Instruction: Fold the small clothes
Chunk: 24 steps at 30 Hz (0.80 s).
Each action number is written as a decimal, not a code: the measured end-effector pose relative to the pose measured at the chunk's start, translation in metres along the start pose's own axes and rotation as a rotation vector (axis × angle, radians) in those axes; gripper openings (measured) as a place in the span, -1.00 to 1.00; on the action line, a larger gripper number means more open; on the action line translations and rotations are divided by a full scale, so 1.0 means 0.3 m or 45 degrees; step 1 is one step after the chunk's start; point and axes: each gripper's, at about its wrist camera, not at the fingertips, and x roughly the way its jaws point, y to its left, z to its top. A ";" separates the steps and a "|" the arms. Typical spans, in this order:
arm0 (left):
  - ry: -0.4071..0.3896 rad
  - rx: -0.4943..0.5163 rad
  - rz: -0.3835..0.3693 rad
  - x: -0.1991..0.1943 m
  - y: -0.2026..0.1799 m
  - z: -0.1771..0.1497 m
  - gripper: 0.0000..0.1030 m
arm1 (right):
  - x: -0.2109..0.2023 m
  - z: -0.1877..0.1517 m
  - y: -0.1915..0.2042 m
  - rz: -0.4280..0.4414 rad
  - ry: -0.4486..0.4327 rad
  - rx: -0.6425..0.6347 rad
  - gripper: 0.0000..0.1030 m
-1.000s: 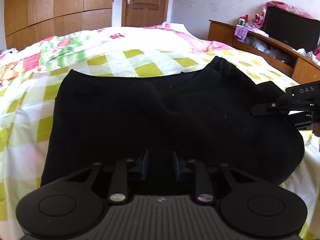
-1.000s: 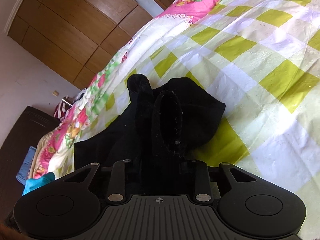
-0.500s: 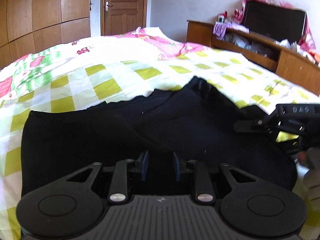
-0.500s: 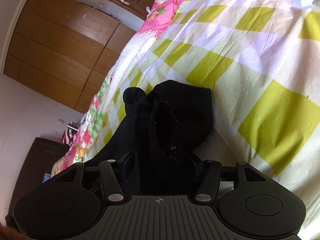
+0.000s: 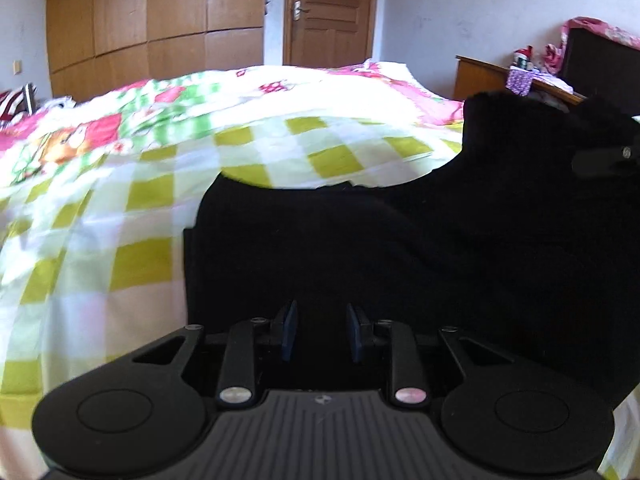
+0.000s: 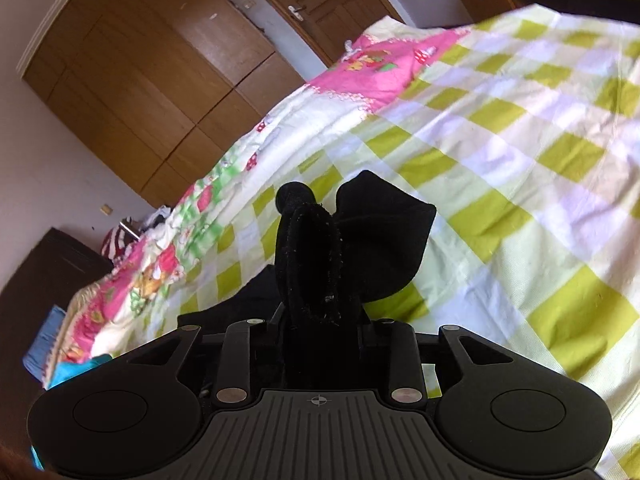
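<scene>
Black garment [image 5: 360, 248] spread on the checked bedsheet [image 5: 120, 216], its right portion lifted off the bed. Right gripper [image 6: 320, 320] clamped on a bunched fold of the cloth, a hemmed opening standing up between its fingers. Left gripper [image 5: 322, 332]: blue pads [image 5: 289, 330] apart, garment edge lying between them, not pinched. Wooden wardrobe [image 5: 160, 28] behind.

Your left wrist view looks low and nearly level across the bed [image 5: 100, 208], close above the black garment [image 5: 360, 248], facing the door [image 5: 328, 12] and wardrobe [image 5: 160, 20]. Your right wrist view sits higher and rolled, looking down along the bed [image 6: 520, 152] toward the same door [image 6: 316, 4] and wardrobe [image 6: 152, 64]; both share the garment [image 6: 380, 236].
</scene>
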 end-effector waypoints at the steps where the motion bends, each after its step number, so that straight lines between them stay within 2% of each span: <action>1: 0.017 -0.056 -0.021 -0.003 0.035 -0.022 -0.24 | 0.004 0.005 0.064 -0.021 -0.004 -0.076 -0.43; 3: 0.015 -0.119 -0.050 -0.018 0.078 -0.054 -0.24 | 0.024 0.006 0.191 -0.044 0.003 -0.210 -0.43; 6: 0.031 -0.127 -0.074 -0.024 0.113 -0.061 -0.24 | 0.093 -0.034 0.386 -0.036 0.045 -0.400 -0.43; 9: 0.049 -0.216 -0.139 -0.005 0.160 -0.077 -0.25 | 0.215 -0.113 0.528 -0.028 0.140 -0.494 -0.44; 10: 0.057 -0.240 -0.154 -0.002 0.175 -0.077 -0.32 | 0.262 -0.145 0.566 -0.033 0.177 -0.520 -0.44; 12: 0.078 -0.296 -0.196 -0.001 0.213 -0.077 -0.36 | 0.335 -0.226 0.642 -0.085 0.210 -0.623 -0.43; 14: 0.102 -0.395 -0.249 -0.010 0.257 -0.081 -0.38 | 0.405 -0.308 0.708 -0.153 0.236 -0.786 -0.36; 16: 0.110 -0.471 -0.300 -0.035 0.300 -0.099 -0.38 | 0.426 -0.358 0.741 -0.176 0.236 -0.855 -0.13; 18: 0.103 -0.493 -0.306 -0.068 0.317 -0.121 -0.38 | 0.418 -0.372 0.752 -0.097 0.268 -0.860 0.02; 23: 0.052 -0.520 -0.288 -0.171 0.324 -0.164 -0.37 | 0.362 -0.367 0.750 0.054 0.286 -0.817 0.03; 24: 0.033 -0.527 -0.291 -0.192 0.327 -0.167 -0.36 | 0.337 -0.365 0.753 0.135 0.292 -0.816 -0.02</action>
